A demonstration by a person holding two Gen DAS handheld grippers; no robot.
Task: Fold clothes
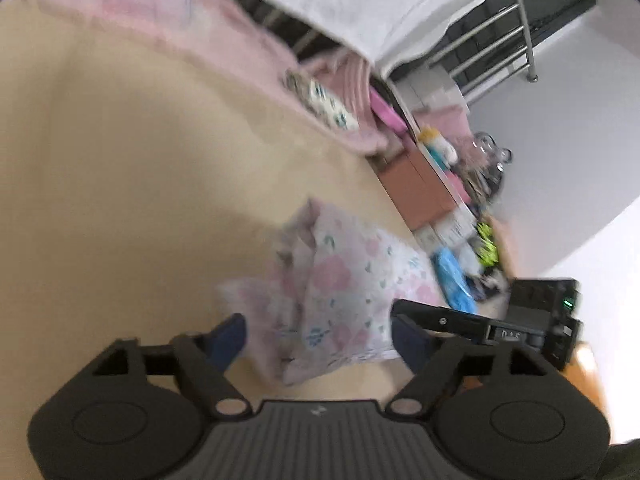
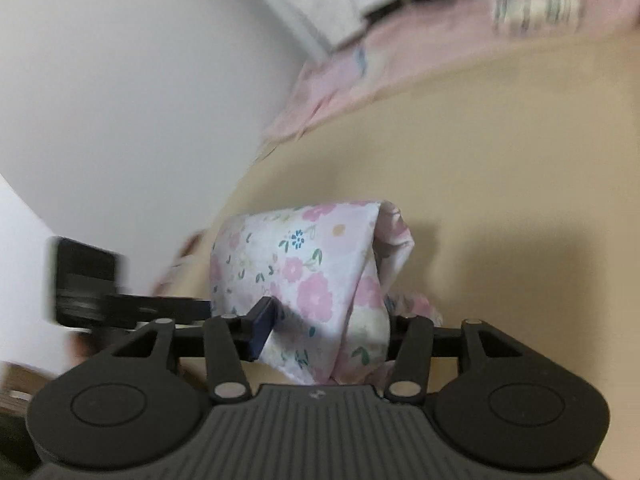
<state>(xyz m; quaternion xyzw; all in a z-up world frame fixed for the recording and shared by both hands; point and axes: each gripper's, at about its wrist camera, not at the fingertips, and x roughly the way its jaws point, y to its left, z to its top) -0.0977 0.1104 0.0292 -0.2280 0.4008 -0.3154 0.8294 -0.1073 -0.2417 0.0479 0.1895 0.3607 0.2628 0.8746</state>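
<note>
Gripping the floral garment (image 2: 316,280), the right hand-held gripper (image 2: 324,332) holds; the left hand-held gripper (image 1: 320,340) gapes empty.

A pink blanket (image 1: 224,36) runs along the tan surface (image 1: 120,168) at upper left, a metal rack (image 1: 492,40) upper right, a reddish-brown box (image 1: 416,188) at centre right

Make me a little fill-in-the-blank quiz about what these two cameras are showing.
1. The cloth between the grippers bears a ____ print.
2. It lies on a ____-coloured surface.
3. The left gripper has its jaws ____, with no pad pressing on the cloth.
4. The pads on that gripper's fingers are ____ in colour.

Missing words: floral; beige; open; blue
</note>
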